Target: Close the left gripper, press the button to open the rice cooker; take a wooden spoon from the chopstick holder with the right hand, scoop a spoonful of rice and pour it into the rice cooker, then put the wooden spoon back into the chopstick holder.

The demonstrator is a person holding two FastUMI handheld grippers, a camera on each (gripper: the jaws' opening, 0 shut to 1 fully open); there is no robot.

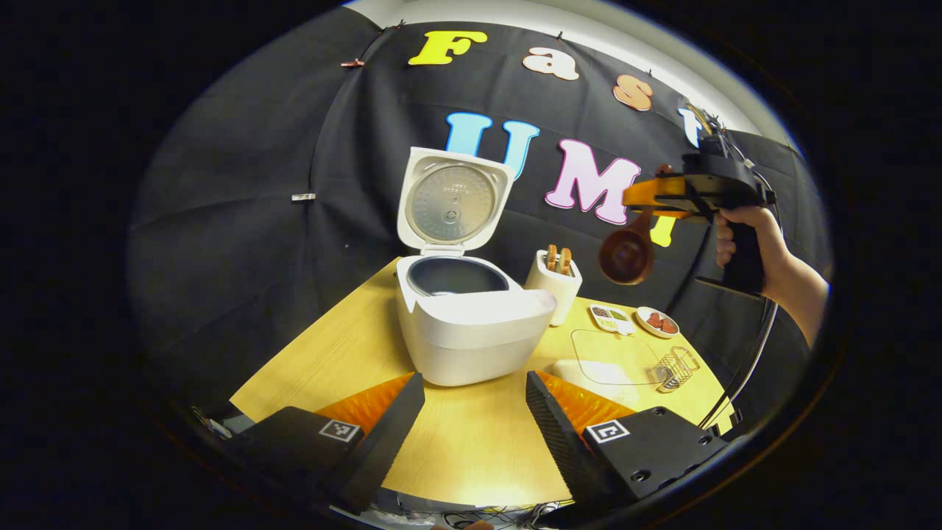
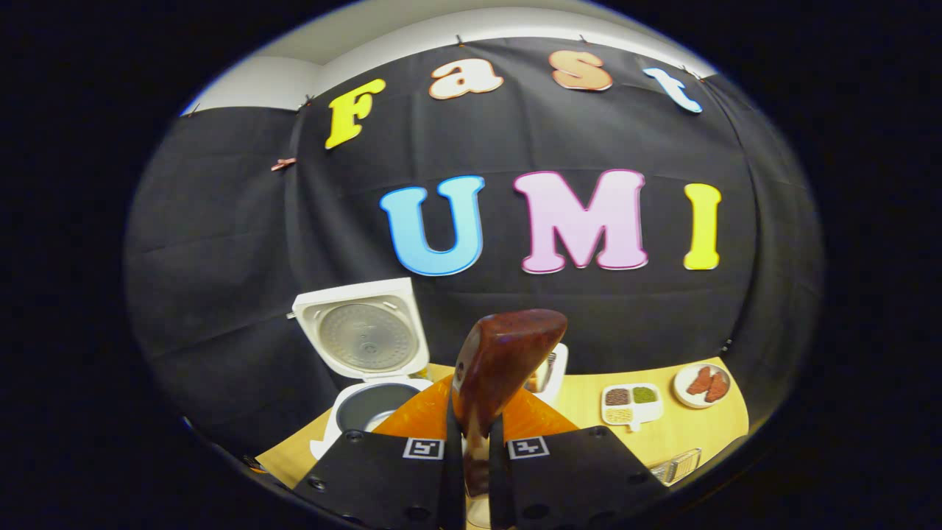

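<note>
Right gripper [image 2: 471, 442] clamped on dark brown wooden spoon [image 2: 500, 361], raised above white chopstick holder [image 1: 553, 283]; left gripper [image 1: 475, 401] apart.

L gripper [image 1: 475, 412] jaws apart; R gripper [image 2: 475, 449] jaws clamped, raised.

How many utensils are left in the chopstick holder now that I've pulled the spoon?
2, standing side by side in the chopstick holder right of the rice cooker; shorter ones could be hidden inside.
</note>
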